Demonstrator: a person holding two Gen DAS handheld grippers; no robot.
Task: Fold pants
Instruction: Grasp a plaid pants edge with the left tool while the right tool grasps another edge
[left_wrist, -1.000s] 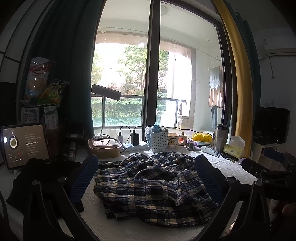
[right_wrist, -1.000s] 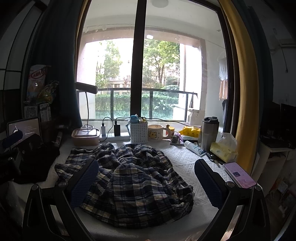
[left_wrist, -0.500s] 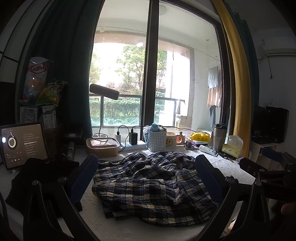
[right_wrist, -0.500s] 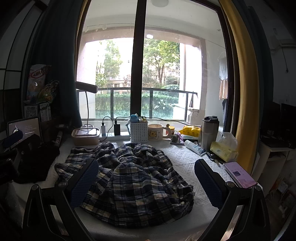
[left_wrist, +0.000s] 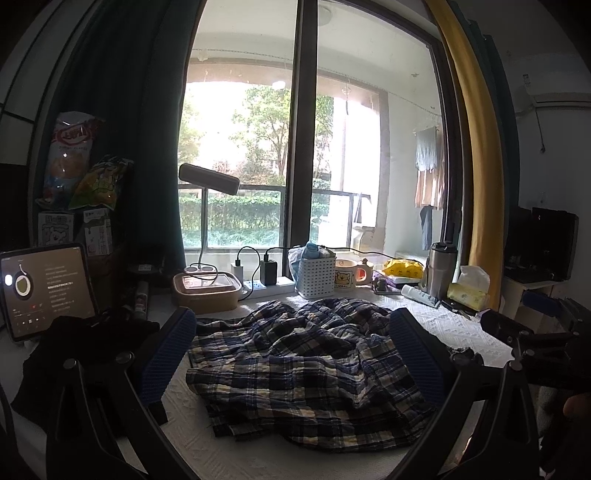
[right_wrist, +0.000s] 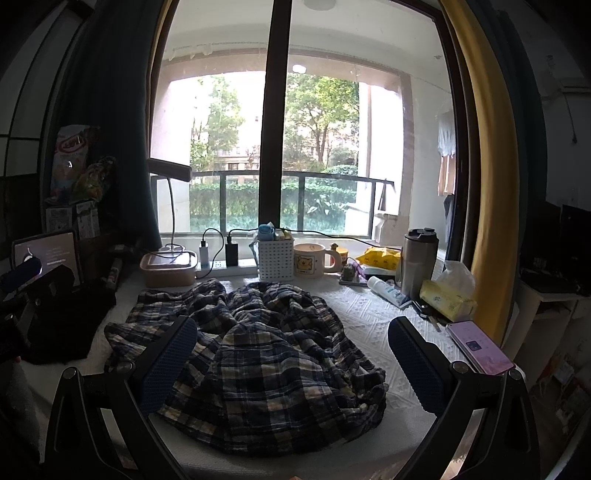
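Note:
Crumpled blue-and-cream plaid pants (left_wrist: 306, 369) lie in a heap on a white textured cloth (left_wrist: 454, 325) on the table, also in the right wrist view (right_wrist: 258, 362). My left gripper (left_wrist: 291, 354) is open and empty, held above the near side of the heap, its blue-padded fingers (left_wrist: 168, 362) spread wide. My right gripper (right_wrist: 291, 358) is open and empty too, above the heap's near right side. The right gripper's body shows at the right edge of the left wrist view (left_wrist: 524, 339).
A black garment (left_wrist: 81, 354) and a lit tablet (left_wrist: 44, 288) lie left. Along the window stand a lamp (left_wrist: 208, 177), lunch box (left_wrist: 207, 291), power strip (left_wrist: 266, 286), white basket (left_wrist: 316, 273), mug (left_wrist: 347, 273), steel tumbler (right_wrist: 417, 262), tissue pack (right_wrist: 447, 299). A phone (right_wrist: 480, 347) lies right.
The left wrist view has tilted up slightly, so the pants sit a little lower in it. The right gripper and the pants have not visibly moved.

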